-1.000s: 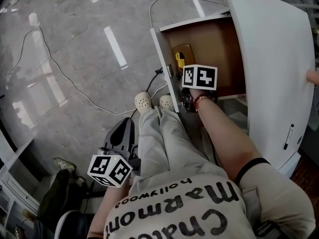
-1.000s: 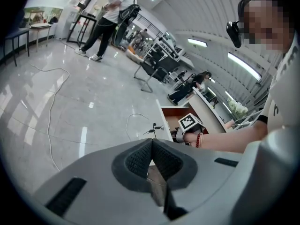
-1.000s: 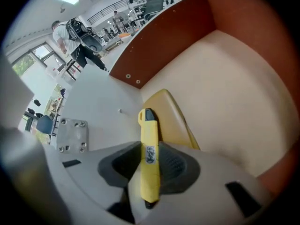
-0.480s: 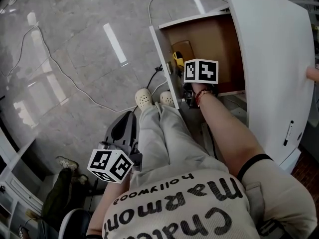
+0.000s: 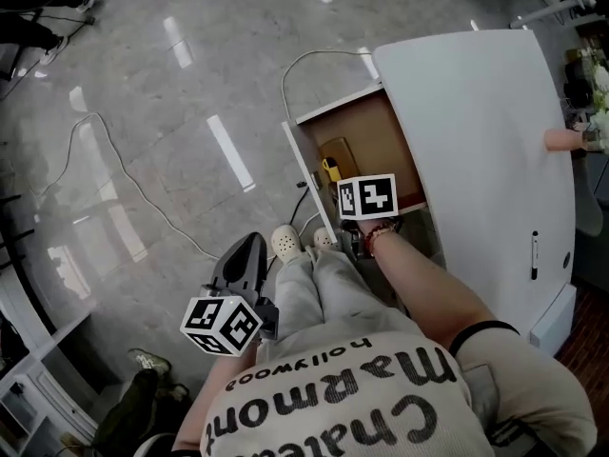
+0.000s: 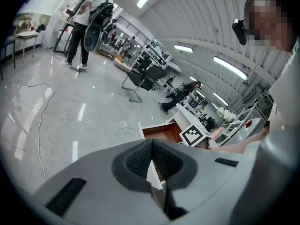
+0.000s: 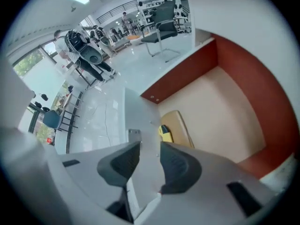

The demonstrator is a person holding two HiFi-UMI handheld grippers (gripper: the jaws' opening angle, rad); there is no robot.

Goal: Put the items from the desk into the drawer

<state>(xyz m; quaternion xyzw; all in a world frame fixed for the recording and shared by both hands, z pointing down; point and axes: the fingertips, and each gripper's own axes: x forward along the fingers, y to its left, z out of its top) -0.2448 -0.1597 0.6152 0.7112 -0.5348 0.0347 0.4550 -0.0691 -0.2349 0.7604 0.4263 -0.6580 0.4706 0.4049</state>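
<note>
The open drawer [image 5: 381, 136] shows its brown inside under the white desk [image 5: 476, 141]. A tan flat object [image 7: 179, 124] and a small yellow item [image 7: 165, 133] lie by the drawer's front panel. My right gripper [image 7: 150, 149] hangs over the front panel [image 7: 133, 111], pointing steeply down. Its jaws stand a little apart with nothing between them. Its marker cube [image 5: 367, 196] hides the jaws in the head view. My left gripper [image 5: 247, 246] is over the floor beside the person's leg, its pads [image 6: 140, 156] meeting at the tips and holding nothing.
A black pen [image 5: 534, 255] lies on the desk near its right edge, and a pinkish object [image 5: 561, 139] sits at the far right. A white cable [image 5: 304, 65] runs over the grey floor by the drawer. Chairs and people stand far off in the hall.
Both grippers have risen. The right one has lifted away from the drawer's inside; the left one has come up and forward. The head view now takes in more of the desk.
</note>
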